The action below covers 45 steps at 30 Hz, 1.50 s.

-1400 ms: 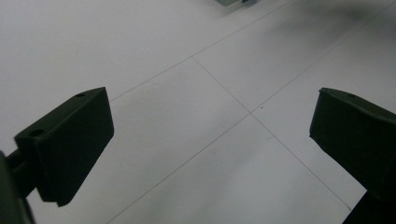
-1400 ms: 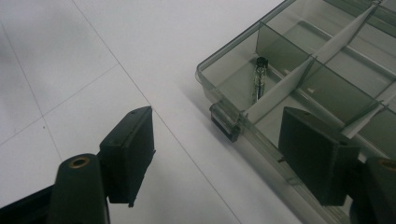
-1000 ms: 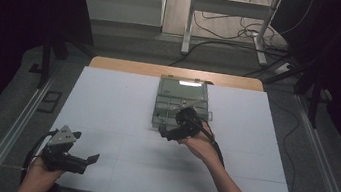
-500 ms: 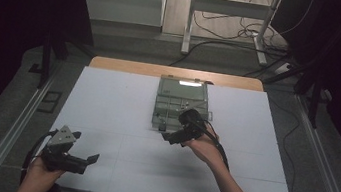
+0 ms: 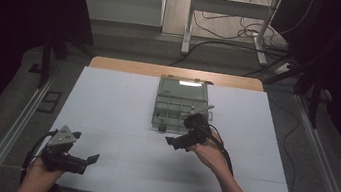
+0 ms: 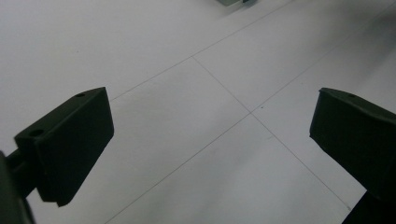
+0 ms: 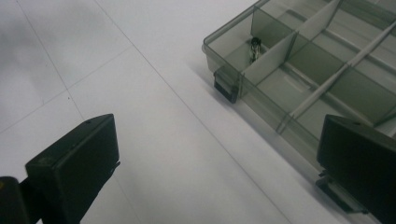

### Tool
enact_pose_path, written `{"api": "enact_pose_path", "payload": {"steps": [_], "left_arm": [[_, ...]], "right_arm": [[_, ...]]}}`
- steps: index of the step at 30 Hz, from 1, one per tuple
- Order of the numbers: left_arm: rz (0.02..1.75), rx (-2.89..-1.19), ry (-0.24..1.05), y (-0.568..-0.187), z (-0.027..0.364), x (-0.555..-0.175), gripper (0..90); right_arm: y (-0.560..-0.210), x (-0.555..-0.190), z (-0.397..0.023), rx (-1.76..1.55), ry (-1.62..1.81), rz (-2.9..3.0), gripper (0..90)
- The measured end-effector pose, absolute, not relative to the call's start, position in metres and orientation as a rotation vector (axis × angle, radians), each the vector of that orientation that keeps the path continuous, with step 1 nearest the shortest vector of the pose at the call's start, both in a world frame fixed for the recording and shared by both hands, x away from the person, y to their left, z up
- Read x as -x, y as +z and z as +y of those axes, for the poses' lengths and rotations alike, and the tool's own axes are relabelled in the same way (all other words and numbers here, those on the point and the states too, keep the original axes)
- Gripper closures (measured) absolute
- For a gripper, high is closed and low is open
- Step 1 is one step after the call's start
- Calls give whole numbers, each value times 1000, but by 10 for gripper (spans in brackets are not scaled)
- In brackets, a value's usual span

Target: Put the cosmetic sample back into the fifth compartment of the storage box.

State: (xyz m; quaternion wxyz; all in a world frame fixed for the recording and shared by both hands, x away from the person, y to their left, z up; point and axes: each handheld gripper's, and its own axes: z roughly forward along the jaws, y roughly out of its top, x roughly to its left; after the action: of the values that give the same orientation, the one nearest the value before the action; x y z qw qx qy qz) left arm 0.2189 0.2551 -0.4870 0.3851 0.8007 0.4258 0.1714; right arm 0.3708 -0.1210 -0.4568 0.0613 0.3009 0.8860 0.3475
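A clear grey compartment box [image 5: 180,102] lies open in the middle of the white table, its lid folded back toward the far side. In the right gripper view the box [image 7: 327,79] shows dividers, and a small dark part [image 7: 254,46] sits in its corner compartment. My right gripper [image 5: 175,140] hovers just in front of the box's near edge, open and holding nothing. Its jaws [image 7: 219,168] stand wide apart over the bare table. My left gripper [image 5: 91,159] rests low at the near left, open and empty, with bare table between its jaws [image 6: 210,149].
The white table [image 5: 122,99] has thin grid lines. Two black latches [image 7: 226,86] stick out from the box's near edge. Metal rails [image 5: 18,120] run along both sides of the table. A desk frame and cables [image 5: 228,28] stand on the floor beyond.
My right gripper has drawn back from over the box toward me and slightly right. The left gripper has stayed put.
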Motion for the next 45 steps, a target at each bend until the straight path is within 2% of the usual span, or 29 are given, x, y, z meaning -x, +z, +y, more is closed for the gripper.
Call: {"api": "enact_pose_path", "payload": {"steps": [25, 45], "left_arm": [[1091, -2041, 440, -487, 256, -217, 4], [1098, -2043, 442, -487, 256, -216, 4]], "right_arm": [[-459, -348, -147, -902, 1061, 2642, 5], [-455, -328, -185, -965, 1044, 2573, 12]]}}
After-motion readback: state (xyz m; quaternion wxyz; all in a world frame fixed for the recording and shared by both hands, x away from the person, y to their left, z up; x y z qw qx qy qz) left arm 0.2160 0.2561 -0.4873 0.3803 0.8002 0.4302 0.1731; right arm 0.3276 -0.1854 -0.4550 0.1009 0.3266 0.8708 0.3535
